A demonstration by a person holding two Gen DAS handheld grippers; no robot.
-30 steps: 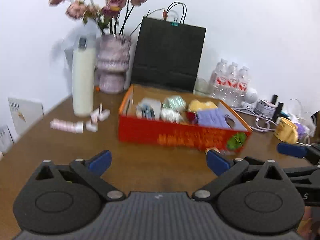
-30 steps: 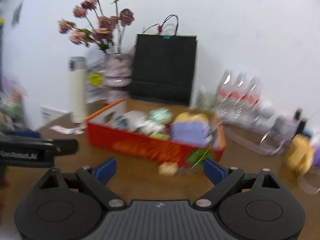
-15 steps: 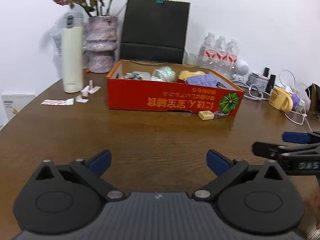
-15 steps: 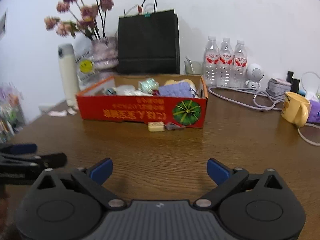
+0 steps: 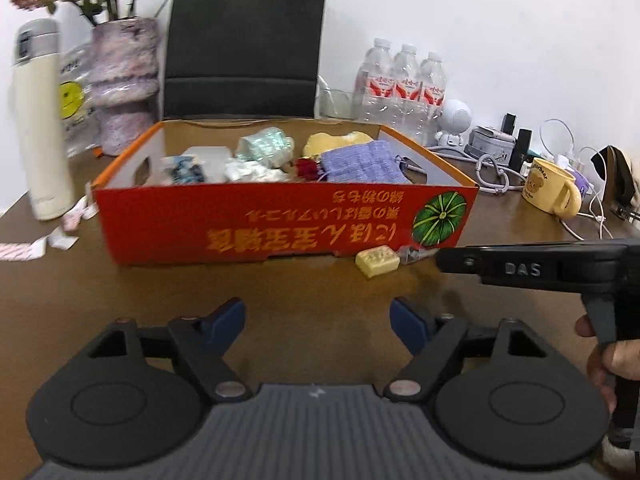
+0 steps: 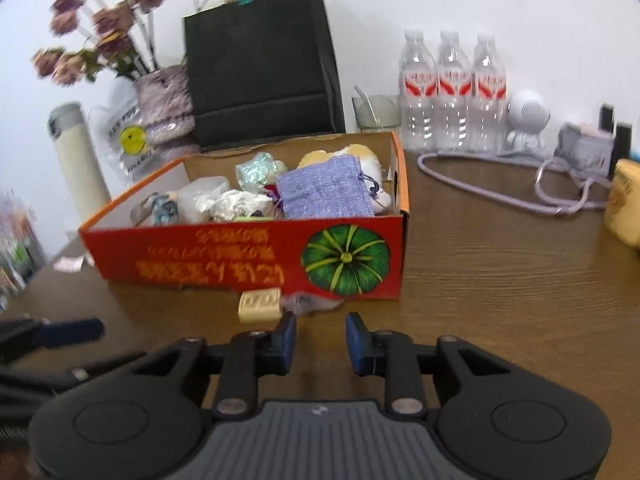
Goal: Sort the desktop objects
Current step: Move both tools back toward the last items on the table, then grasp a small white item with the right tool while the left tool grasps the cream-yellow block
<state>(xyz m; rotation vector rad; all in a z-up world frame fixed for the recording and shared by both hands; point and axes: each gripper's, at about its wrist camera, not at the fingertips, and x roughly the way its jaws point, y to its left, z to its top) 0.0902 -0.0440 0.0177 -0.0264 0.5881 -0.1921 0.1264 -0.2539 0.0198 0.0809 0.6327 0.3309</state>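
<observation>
You are reaching for the small wrapper (image 6: 310, 303) lying on the surface just ahead of your right gripper (image 6: 320, 340), whose jaws are closing on nothing yet, beside the cream block (image 6: 259, 305) at the red box (image 6: 240, 260); next, push forward until the wrapper sits between them, while your empty left gripper (image 5: 318, 318) is also narrowing.

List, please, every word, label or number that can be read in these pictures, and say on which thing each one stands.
"DAS": on the right gripper, side of its finger.
"beer", end of a longer word: on the yellow mug, above a bear face.
Orange characters, upside down, blurred: on the front of the red box.
Red labels on the water bottles: too small to read.
Dark print on the plastic bag: too blurred.
Embossed marks on the cream block: unreadable.
</observation>
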